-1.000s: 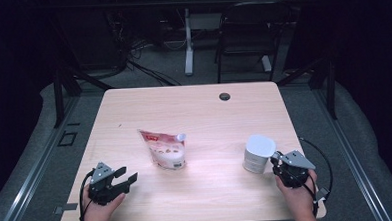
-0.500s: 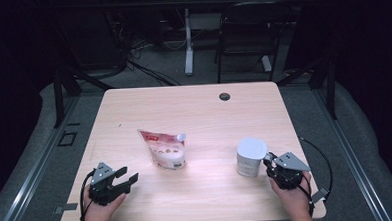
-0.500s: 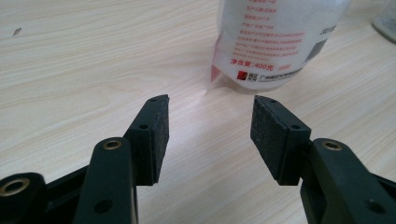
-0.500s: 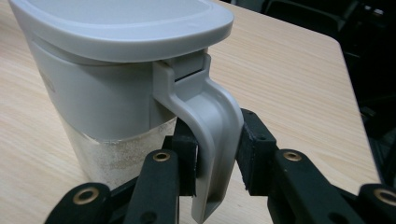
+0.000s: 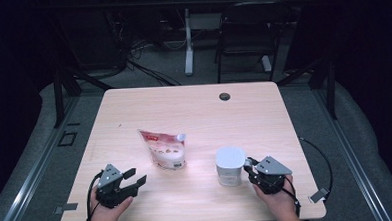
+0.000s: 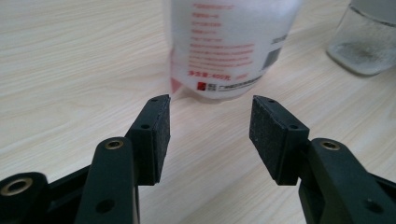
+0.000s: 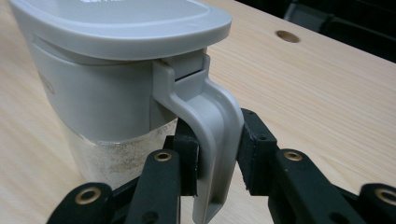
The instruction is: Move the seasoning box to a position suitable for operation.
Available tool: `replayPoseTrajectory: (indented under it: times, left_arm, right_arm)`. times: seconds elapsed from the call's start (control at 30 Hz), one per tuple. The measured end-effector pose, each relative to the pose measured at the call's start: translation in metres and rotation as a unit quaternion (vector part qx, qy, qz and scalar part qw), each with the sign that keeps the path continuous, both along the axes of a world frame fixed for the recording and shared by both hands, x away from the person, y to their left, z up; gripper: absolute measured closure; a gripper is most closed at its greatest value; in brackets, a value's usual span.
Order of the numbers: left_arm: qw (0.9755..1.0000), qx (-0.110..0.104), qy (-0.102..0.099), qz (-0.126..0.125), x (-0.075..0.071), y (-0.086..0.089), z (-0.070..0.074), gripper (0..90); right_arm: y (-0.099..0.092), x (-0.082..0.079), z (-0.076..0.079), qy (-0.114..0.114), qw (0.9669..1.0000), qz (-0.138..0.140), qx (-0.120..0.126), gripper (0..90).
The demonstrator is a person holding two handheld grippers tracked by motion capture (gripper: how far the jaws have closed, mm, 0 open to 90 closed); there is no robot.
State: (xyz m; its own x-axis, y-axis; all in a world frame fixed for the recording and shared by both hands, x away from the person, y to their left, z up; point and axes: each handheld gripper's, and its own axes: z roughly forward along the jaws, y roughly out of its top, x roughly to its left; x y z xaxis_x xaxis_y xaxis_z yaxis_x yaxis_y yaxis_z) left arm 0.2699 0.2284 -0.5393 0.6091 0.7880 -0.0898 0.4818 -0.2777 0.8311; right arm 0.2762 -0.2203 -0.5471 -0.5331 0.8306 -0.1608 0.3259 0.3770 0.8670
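High view: pale wood-grain counter. Glossy pouch lies flat mid-counter; white lidded jug stands upright at front right. Left tongs apart, empty, near the pouch but short of it. Right tongs at the jug's handle side.

Left gripper view: left tongs wide apart, nothing between; pouch ahead.

Right gripper view: right tongs clamped on the smooth grey plastic handle; jug has a frosted, powdery lower wall.
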Motion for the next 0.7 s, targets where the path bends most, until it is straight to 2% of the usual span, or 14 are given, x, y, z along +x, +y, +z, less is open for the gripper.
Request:
replayPoseTrajectory:
  times: [0.3, 0.7]
  left_arm:
    - [0.9997, 0.004, -0.009, -0.024, -0.002, -0.021, 0.000, 50.5]
    - [0.9990, -0.001, -0.013, -0.042, -0.003, -0.039, -0.001, 52.1]
  right_arm:
    - [0.018, 0.001, -0.003, 0.015, 0.9982, 0.057, 0.008, 71.5]
    - [0.030, -0.006, -0.007, 0.023, 0.9949, 0.098, -0.003, 71.2]
